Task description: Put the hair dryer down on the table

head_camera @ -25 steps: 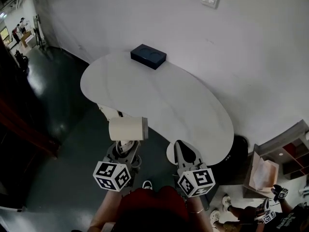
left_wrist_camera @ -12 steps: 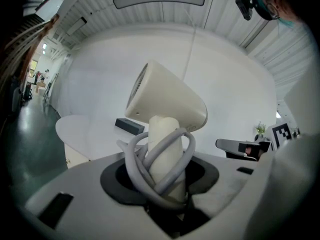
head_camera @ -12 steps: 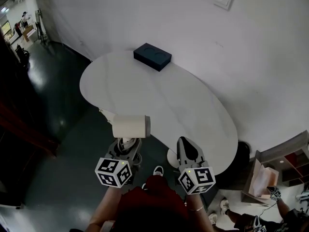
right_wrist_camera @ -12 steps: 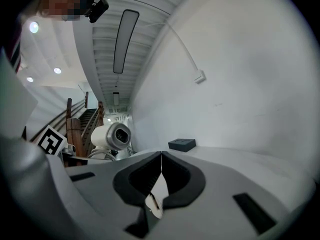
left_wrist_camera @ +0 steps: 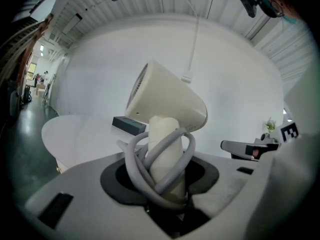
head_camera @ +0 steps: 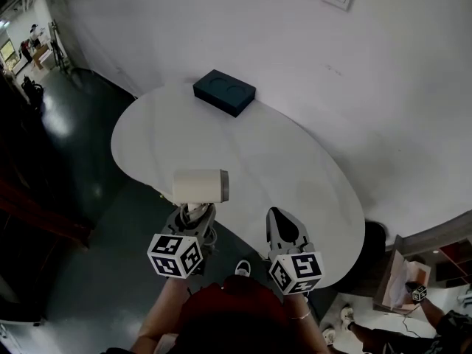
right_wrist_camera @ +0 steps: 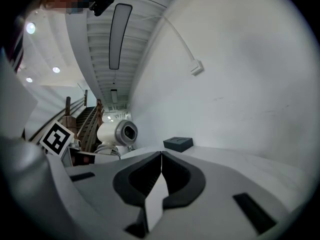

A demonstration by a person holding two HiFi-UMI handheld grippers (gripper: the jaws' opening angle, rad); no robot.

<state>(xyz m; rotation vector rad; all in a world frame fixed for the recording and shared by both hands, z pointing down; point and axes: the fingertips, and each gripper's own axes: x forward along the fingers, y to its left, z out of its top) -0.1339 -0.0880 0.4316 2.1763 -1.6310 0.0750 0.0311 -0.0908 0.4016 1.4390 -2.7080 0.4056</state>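
A cream hair dryer (head_camera: 200,185) stands upright in my left gripper (head_camera: 193,216), its barrel level and its nozzle pointing right, above the near left rim of the white oval table (head_camera: 243,153). In the left gripper view the jaws are shut on the hair dryer's handle (left_wrist_camera: 165,149), with its grey cord (left_wrist_camera: 137,164) looped round it. My right gripper (head_camera: 282,231) hovers over the table's near edge, shut with nothing between its tips. In the right gripper view the hair dryer (right_wrist_camera: 118,132) shows at the left, nozzle facing the camera.
A dark blue flat box (head_camera: 224,91) lies at the table's far end, seen too as the box (right_wrist_camera: 178,143) in the right gripper view. A white wall (head_camera: 310,57) runs behind the table. Dark floor (head_camera: 81,198) lies to the left; a bag (head_camera: 398,279) stands at lower right.
The hair dryer and both grippers have come a little forward over the table's near edge. The grip on the handle is the same.
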